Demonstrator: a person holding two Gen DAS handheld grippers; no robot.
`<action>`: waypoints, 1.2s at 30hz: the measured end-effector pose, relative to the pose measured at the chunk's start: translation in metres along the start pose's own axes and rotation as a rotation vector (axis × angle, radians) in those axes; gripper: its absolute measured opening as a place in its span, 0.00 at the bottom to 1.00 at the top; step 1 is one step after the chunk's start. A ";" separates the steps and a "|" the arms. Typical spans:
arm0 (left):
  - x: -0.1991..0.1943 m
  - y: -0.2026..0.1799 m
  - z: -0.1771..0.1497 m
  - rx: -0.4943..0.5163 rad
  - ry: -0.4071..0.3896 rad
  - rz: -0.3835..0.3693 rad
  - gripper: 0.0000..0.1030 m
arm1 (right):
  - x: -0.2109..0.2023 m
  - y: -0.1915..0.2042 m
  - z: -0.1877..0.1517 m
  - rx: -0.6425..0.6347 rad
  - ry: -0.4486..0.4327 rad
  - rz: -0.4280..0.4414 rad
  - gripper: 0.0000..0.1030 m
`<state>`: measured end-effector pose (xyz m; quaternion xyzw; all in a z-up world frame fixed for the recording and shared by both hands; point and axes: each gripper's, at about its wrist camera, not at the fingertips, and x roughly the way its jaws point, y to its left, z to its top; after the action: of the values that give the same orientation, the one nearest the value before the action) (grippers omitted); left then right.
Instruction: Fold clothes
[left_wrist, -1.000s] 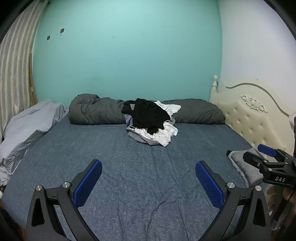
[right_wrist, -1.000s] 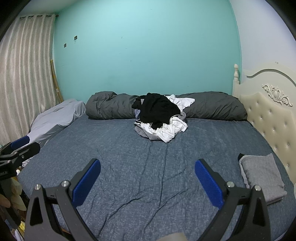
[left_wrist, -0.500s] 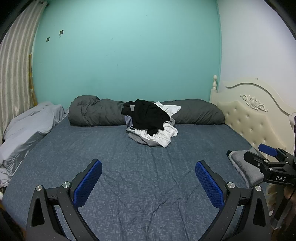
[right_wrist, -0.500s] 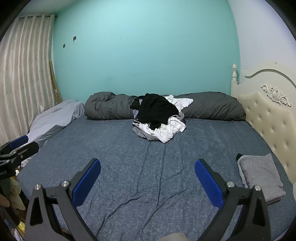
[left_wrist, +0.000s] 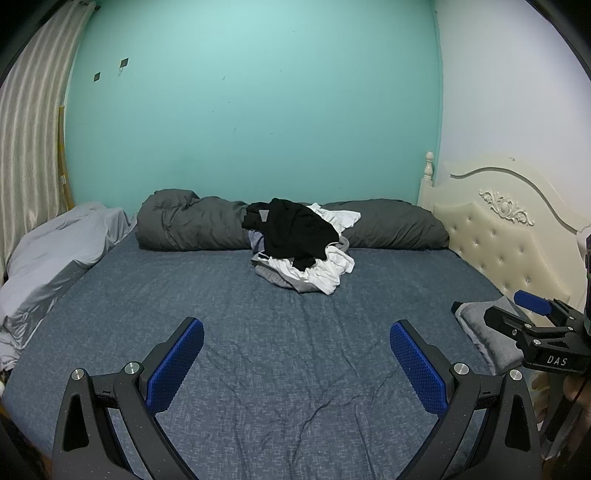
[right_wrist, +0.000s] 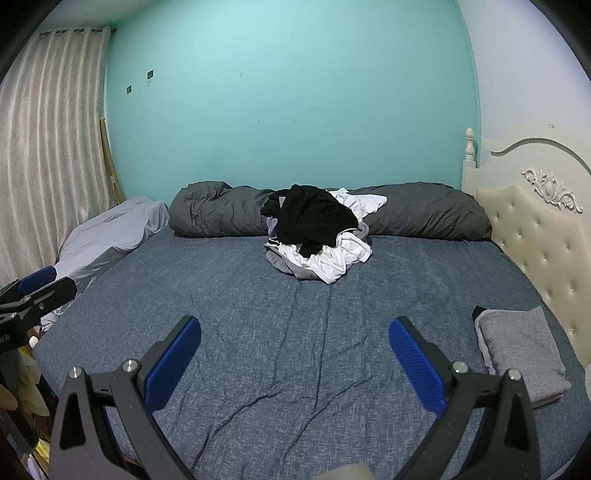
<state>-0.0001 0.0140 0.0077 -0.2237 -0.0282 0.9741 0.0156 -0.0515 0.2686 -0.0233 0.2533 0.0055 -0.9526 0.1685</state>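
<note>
Black-topped clothes pile sprawls crosswise against rolled duvet.

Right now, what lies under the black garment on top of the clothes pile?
Under the black garment lie crumpled white clothes and a grey piece at the base. Anything deeper in the pile is covered.

My left claw and right claw both have black frames with bright blue textured pads. Below them the bedspread is dark blue with a fine pale fleck. The far pile of clothes mixes black on top, white and grey beneath. Behind it lies a charcoal rolled duvet; at far left, a pale grey sheet. The wall is turquoise, the curtain beige with stripes, the headboard cream, and the folded cloth at near right grey.
</note>
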 end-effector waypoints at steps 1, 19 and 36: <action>0.000 0.000 0.000 0.000 0.000 0.001 1.00 | 0.001 -0.001 -0.001 0.002 0.004 -0.001 0.99; 0.086 0.018 -0.016 -0.037 0.076 0.019 1.00 | 0.079 -0.041 -0.034 0.069 0.120 0.019 0.99; 0.291 0.053 -0.011 -0.097 0.108 0.020 1.00 | 0.281 -0.064 -0.032 0.020 0.189 0.111 0.99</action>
<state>-0.2576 -0.0262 -0.1321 -0.2767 -0.0725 0.9582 -0.0035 -0.2855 0.2423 -0.1922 0.3434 -0.0020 -0.9137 0.2172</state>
